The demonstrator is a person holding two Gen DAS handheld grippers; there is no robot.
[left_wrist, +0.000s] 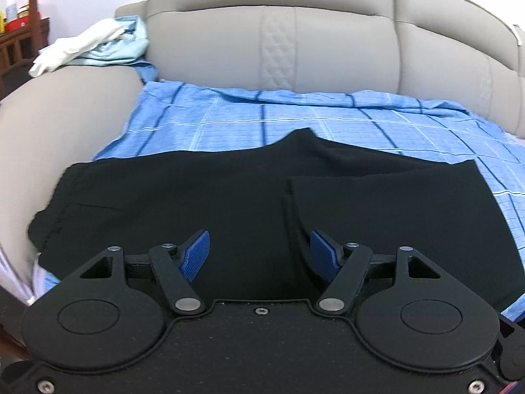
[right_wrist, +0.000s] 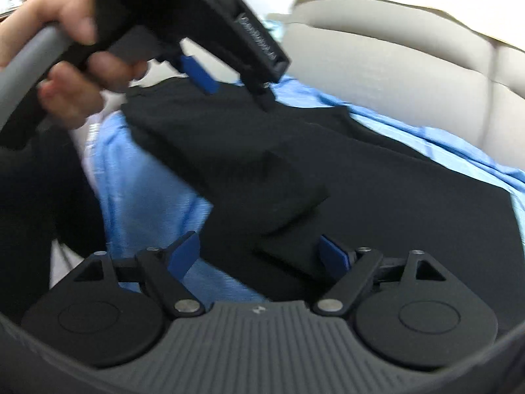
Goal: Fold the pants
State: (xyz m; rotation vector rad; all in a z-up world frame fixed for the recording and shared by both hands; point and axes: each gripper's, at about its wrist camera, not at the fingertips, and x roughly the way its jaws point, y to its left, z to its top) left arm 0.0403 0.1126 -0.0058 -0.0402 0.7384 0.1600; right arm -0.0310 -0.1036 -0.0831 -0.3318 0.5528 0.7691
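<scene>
While the black pants [left_wrist: 203, 197] lie partly folded at six o'clock on the blue checked sheet [left_wrist: 295, 121], we hold both tools above them: the left gripper [left_wrist: 259, 249] has its jaws apart and empty, and so has the right gripper [right_wrist: 259, 252]. Next we should pinch the loose folded edge squarely, both layers together, and lay it over without dragging. Behind, at twelve o'clock, rises a grey padded headboard [left_wrist: 282, 42]; pale clothes [left_wrist: 95, 46] sit at ten o'clock.

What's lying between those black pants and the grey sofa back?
Only the blue checked sheet, between the black pants and the sofa backrest; the left wrist view shows it.
</scene>
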